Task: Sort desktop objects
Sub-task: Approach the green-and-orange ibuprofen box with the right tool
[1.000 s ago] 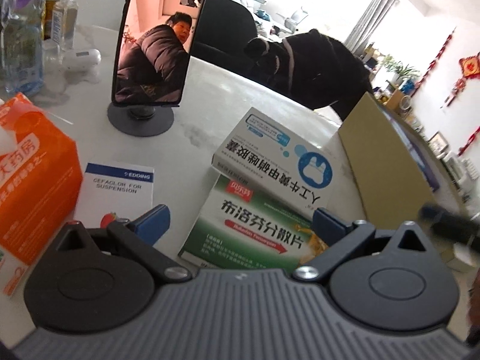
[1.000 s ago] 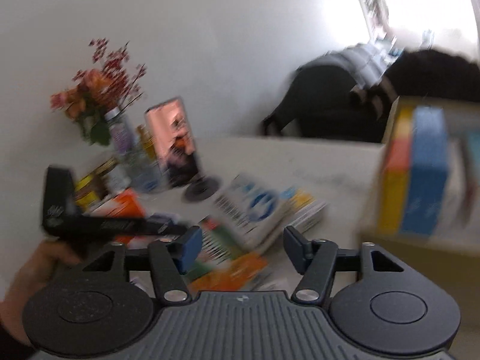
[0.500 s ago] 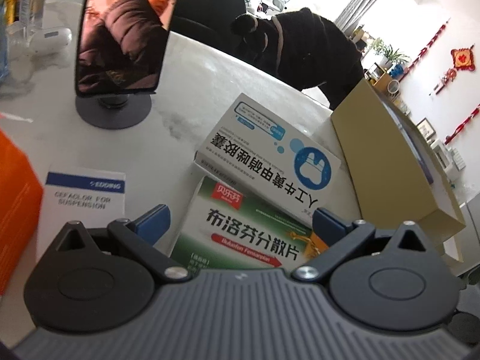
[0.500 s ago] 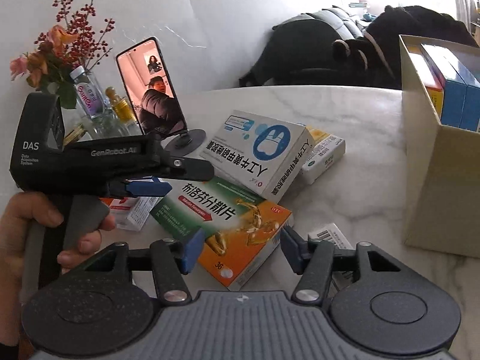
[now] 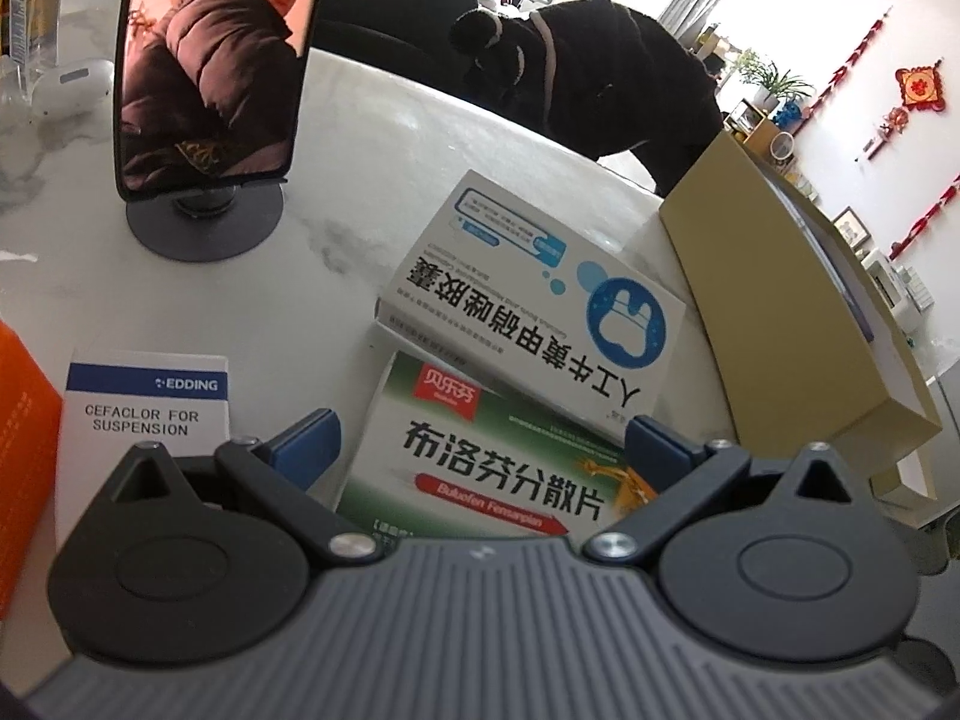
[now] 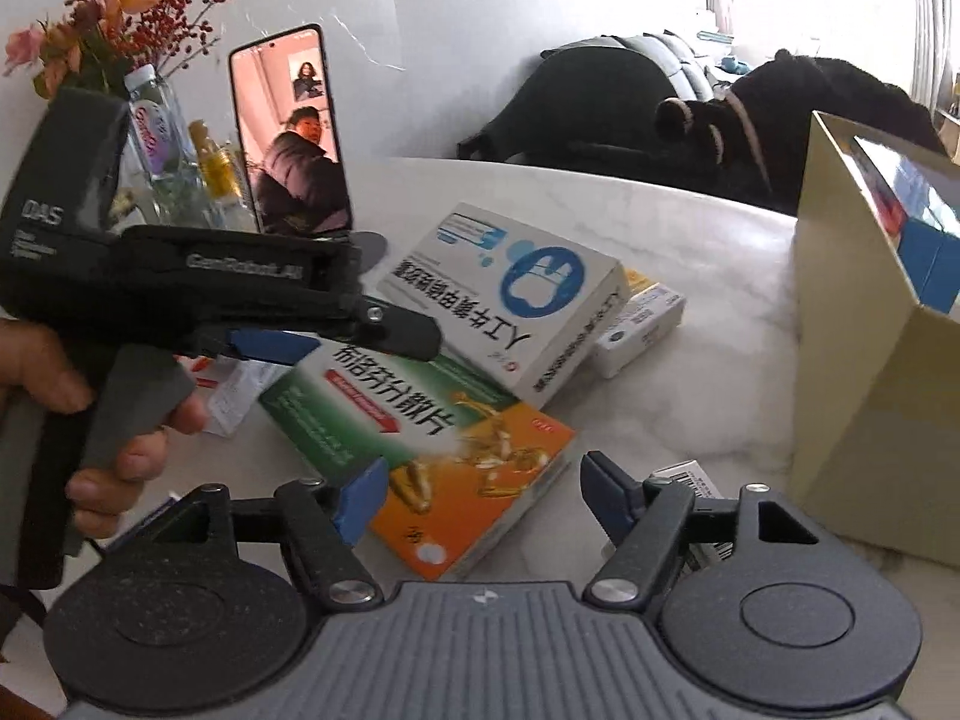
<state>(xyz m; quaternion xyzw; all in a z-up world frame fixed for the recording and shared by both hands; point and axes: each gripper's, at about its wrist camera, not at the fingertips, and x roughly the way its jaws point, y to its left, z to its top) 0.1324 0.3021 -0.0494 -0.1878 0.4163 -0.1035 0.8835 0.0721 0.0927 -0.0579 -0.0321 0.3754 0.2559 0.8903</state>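
Medicine boxes lie loose on the table (image 6: 690,228), the green-and-orange box (image 5: 480,456) framed by the open left gripper (image 5: 480,438) and open right gripper (image 6: 480,495), so closing and carrying it to the cardboard box (image 6: 870,390) looks next.

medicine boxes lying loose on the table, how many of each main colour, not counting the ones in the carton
White: 4, the rabbit-logo box, the cefaclor box, the small box behind it, the barcode box
Green and orange: 1, the ibuprofen box
Orange: 1, the box at far left
Total: 6
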